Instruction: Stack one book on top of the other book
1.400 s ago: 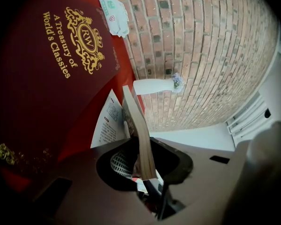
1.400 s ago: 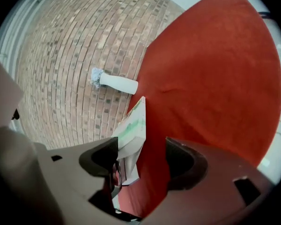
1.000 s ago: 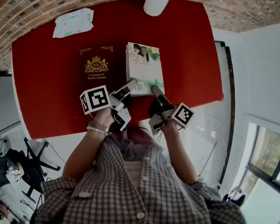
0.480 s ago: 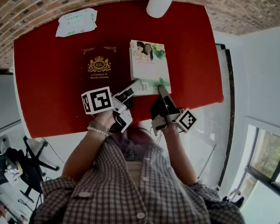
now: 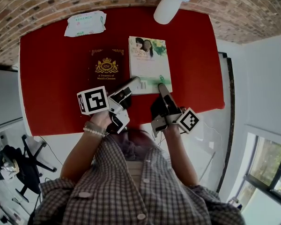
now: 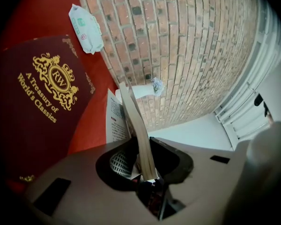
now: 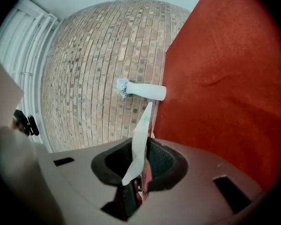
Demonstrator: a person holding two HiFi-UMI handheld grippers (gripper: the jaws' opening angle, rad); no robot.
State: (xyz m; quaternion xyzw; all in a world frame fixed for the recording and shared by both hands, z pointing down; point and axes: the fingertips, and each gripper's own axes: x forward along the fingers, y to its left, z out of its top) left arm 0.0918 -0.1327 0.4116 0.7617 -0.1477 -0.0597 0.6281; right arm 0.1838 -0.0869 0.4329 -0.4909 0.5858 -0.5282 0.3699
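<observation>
A maroon book (image 5: 106,69) with gold print lies flat on the red table (image 5: 51,78). Just to its right is a pale book (image 5: 149,62) with a photo cover. My left gripper (image 5: 135,83) is shut on that book's near left corner. My right gripper (image 5: 162,88) is shut on its near right corner. The left gripper view shows the pale book's page edge (image 6: 136,125) standing between the jaws, with the maroon book (image 6: 37,97) on the left. In the right gripper view the thin cover edge (image 7: 139,144) sits pinched between the jaws.
A white vase (image 5: 167,8) with flowers stands at the table's far edge by the brick wall. A pack of wipes (image 5: 85,23) lies at the far left. The table's right edge (image 5: 215,55) runs close to the pale book.
Both grippers have risen slightly while holding the pale book's near edge, which has come up off the table. The maroon book has stayed where it was.
</observation>
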